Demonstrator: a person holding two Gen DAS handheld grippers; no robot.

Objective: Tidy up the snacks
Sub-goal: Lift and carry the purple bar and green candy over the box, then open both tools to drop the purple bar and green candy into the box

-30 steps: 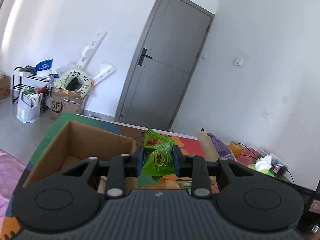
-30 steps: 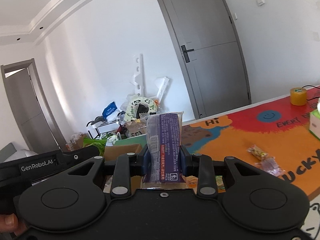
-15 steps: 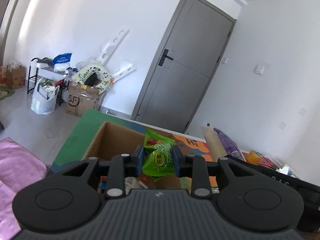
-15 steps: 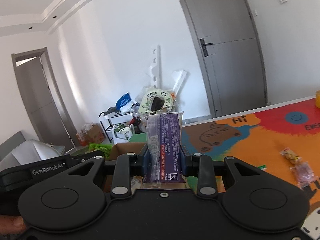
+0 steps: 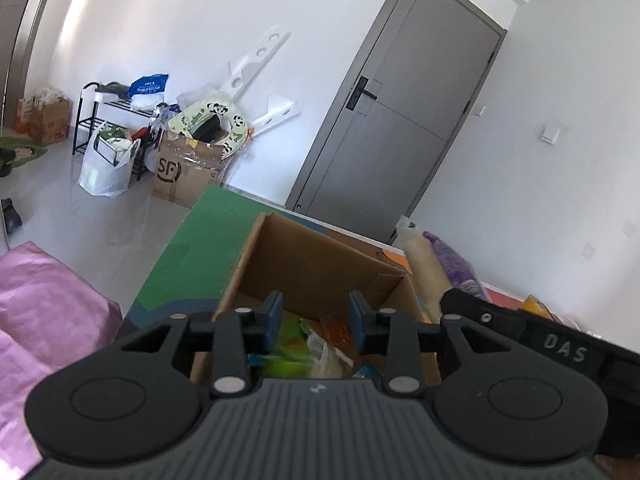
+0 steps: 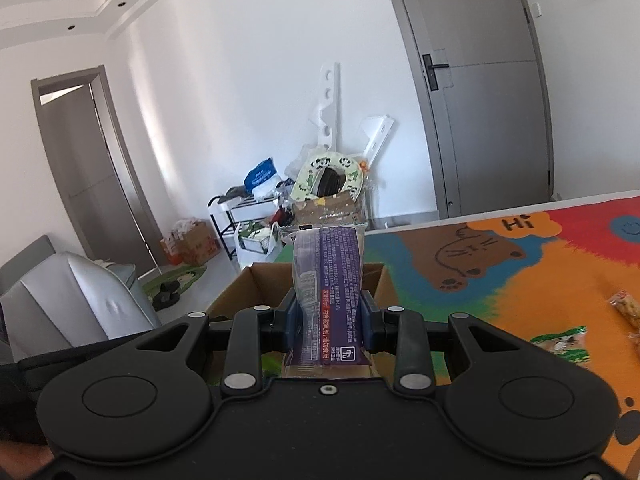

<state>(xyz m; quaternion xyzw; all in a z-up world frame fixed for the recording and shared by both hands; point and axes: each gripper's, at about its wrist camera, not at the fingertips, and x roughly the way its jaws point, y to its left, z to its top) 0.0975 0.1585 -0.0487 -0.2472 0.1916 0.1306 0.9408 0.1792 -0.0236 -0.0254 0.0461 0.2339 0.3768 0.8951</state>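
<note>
Purple snack packet (image 6: 334,280) stands clamped upright in the right gripper (image 6: 329,320) over the near cardboard box (image 5: 320,264), while the left gripper (image 5: 316,316), jaws just opening and empty, hangs above a blurred green packet (image 5: 290,344) inside.

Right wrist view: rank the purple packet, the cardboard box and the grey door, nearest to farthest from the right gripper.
1. Purple packet: clamped upright in the right gripper.
2. Cardboard box: just ahead, below the packet.
3. Grey door: across the room, upper right.

Both wrist views look close down over the cardboard box (image 5: 320,264), doorward.
</note>
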